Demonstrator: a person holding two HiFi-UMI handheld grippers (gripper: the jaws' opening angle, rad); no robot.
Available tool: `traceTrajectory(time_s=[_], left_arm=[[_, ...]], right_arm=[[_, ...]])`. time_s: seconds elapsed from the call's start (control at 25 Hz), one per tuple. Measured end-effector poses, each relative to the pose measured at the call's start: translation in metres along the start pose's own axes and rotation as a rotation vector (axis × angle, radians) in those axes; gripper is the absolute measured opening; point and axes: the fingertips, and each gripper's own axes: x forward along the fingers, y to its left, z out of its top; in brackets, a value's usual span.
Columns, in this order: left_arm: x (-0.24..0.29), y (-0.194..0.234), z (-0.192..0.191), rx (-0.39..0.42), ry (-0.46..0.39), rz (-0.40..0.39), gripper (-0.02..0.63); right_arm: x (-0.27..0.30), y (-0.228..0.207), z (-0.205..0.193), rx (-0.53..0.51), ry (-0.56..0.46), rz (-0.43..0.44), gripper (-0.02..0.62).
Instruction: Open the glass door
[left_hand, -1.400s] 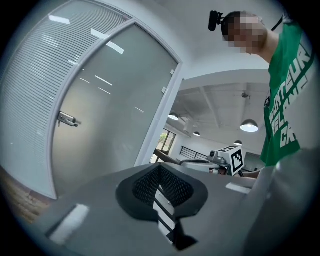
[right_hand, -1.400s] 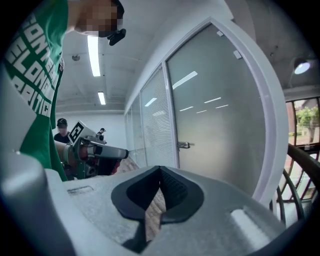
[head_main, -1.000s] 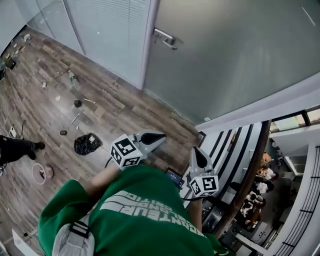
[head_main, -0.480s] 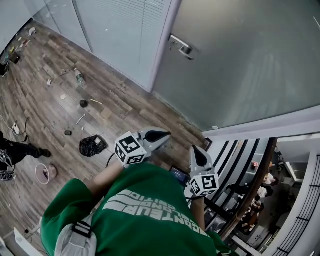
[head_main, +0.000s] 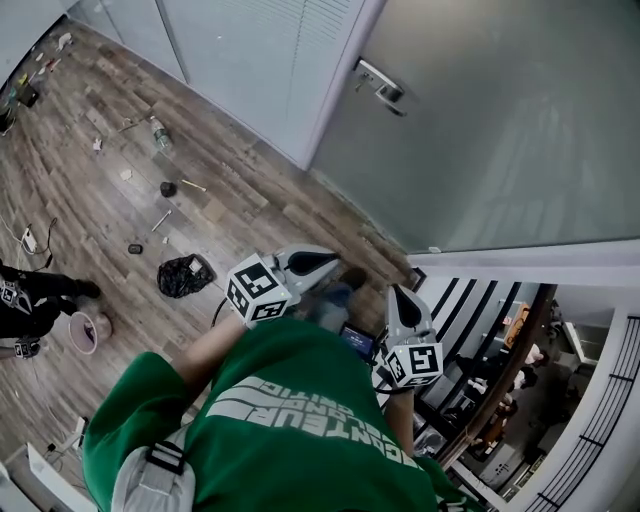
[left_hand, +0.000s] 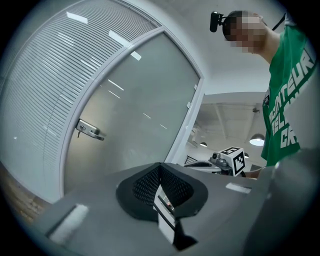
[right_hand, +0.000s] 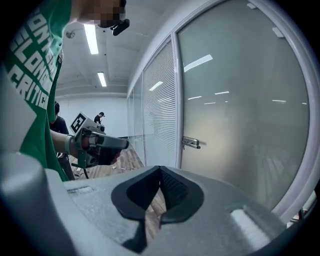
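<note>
The person has stepped closer to the glass door (head_main: 500, 130). The left gripper (head_main: 325, 264) and right gripper (head_main: 399, 297) are both pinched closed on nothing (approach only). Its lever handle (head_main: 381, 86), at the door's left edge, remains well apart from them.

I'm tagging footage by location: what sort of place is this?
Probably the upper level of an office or commercial building: a frosted glass door with a lever handle, a partition with blinds, and a railing over a lower floor.
</note>
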Motion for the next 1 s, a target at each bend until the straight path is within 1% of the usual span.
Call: traceTrajectory(time_s=[0.16,0.32,0.4,0.48,0.56,0.68,0.84,1.0], left_arm=[[0.010,0.011,0.002,0.006,0.006,0.026,0.017],[0.012,0.024,0.008,0.015,-0.012,0.096,0.017],[0.018,0.030,0.013,0.013,-0.015,0.119,0.017],[0.027,0.036,0.020,0.023,-0.007,0.125,0.017],[0.040,0.042,0.030,0.052,0.009,0.125,0.017],[0.066,0.050,0.045,0.084,0.006,0.120,0.017],[0.107,0.060,0.059,0.093,-0.010,0.119,0.017],[0.145,0.062,0.069,0.104,-0.019,0.114,0.017]], right_arm=[[0.019,-0.009,-0.001,0.005,0.004,0.046,-0.008],[0.041,-0.018,-0.001,0.015,-0.016,0.113,-0.008],[0.052,-0.026,0.008,-0.004,-0.037,0.143,-0.008],[0.062,-0.037,0.024,-0.028,-0.064,0.164,-0.008],[0.072,-0.053,0.035,-0.042,-0.082,0.171,-0.008],[0.076,-0.080,0.041,-0.024,-0.099,0.165,-0.008],[0.079,-0.120,0.038,-0.003,-0.094,0.143,-0.008],[0.081,-0.159,0.043,0.006,-0.112,0.135,-0.008]])
